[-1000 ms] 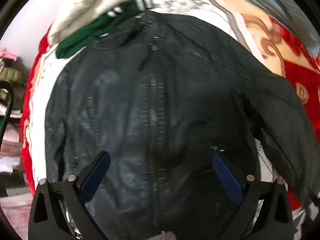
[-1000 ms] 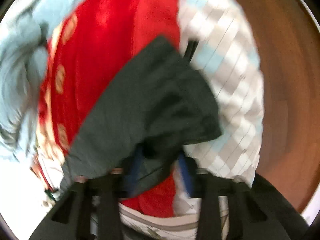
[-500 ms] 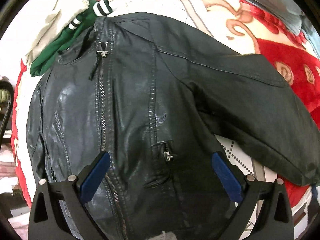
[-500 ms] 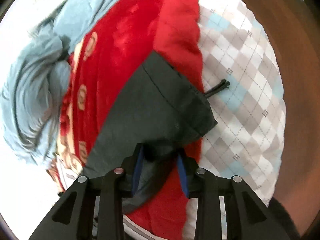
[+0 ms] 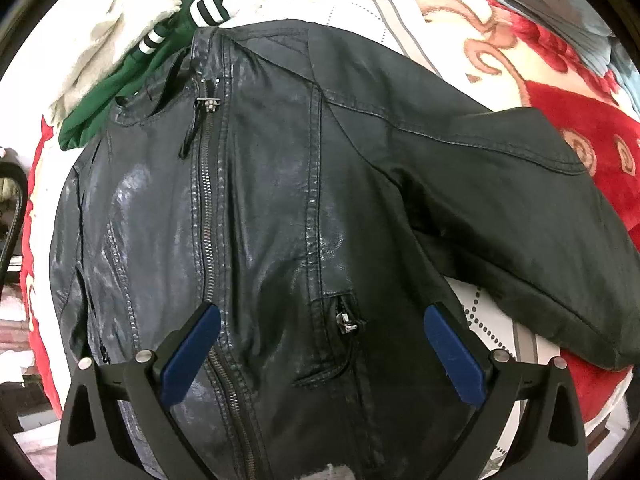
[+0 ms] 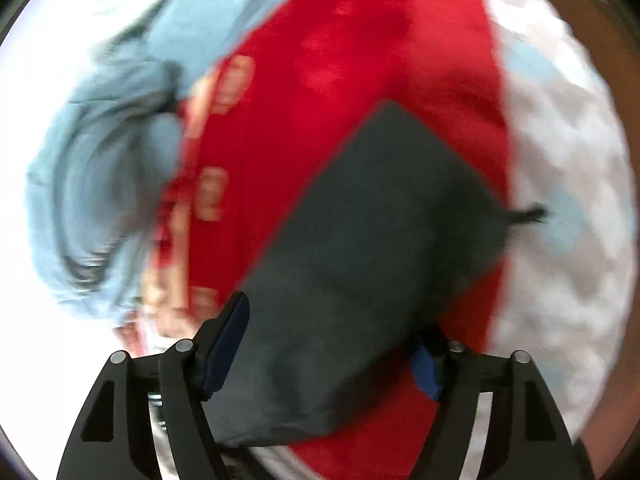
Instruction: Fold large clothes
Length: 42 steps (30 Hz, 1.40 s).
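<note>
Since the earlier frame, the right tongs [image 6: 328, 356] have just been opening, and the dark sleeve end [image 6: 372, 264] once pinched between the blue pads is now released; it still lies between the spread jaws, with the pads clear of it as far as the blur allows. The black leather zip-front jacket [image 5: 256, 216] is now seen closer in the left wrist view, spread front-up on the red and cream patterned blanket [image 5: 580, 120], its collar toward 11 o'clock and one sleeve stretched toward 4 o'clock. The left tongs [image 5: 320, 344] are held spread wide above the jacket's lower front, pinching nothing. A green garment with striped cuffs [image 5: 120, 92] is seen at 10 o'clock, touching the collar. A crumpled light blue cloth [image 6: 112, 160] lies at 9 o'clock in the right view.
</note>
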Each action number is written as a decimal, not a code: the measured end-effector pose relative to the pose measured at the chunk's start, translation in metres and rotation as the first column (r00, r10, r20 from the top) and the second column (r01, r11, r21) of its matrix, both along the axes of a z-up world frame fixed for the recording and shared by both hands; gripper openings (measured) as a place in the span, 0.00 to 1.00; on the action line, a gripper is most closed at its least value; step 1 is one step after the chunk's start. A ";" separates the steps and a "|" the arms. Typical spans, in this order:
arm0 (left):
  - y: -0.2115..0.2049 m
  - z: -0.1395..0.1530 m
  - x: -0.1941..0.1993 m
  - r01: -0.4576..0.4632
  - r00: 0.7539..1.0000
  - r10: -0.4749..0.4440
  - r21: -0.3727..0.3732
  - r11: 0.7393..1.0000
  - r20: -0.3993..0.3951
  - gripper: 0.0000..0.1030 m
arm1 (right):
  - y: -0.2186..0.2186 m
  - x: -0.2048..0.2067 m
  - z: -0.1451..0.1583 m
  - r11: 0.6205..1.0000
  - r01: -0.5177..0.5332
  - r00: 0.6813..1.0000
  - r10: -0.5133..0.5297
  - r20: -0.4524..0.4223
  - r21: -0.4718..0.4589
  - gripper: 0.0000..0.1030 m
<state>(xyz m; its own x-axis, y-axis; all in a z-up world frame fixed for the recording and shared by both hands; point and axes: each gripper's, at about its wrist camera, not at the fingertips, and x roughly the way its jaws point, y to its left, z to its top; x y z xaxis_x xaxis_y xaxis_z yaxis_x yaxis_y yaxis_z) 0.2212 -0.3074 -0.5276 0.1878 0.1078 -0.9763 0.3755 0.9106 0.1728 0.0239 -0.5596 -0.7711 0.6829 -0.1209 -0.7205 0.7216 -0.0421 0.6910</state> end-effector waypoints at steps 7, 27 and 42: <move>0.007 -0.010 0.002 -0.018 1.000 0.018 -0.003 1.000 0.000 1.00 | -0.015 0.027 -0.022 1.000 -0.018 1.000 0.018 -0.001 0.000 0.64; 0.153 0.020 0.060 -0.359 0.932 0.361 -0.059 0.931 0.023 1.00 | 0.066 0.154 0.169 0.913 -0.256 0.963 0.271 0.003 -0.317 0.06; 0.400 0.019 0.051 -0.699 0.714 0.691 0.062 0.712 0.115 1.00 | 0.454 0.365 0.096 0.199 -0.909 0.363 0.811 -0.458 -0.367 0.07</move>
<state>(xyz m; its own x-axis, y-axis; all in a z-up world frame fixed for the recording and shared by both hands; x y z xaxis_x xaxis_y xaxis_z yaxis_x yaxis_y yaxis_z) 0.2724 0.0930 -0.5083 0.0967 0.3281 -0.9397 -0.3757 0.8863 0.2708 0.3885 -0.1060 -0.6751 0.5063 0.1339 -0.8519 0.1578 0.9568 0.2441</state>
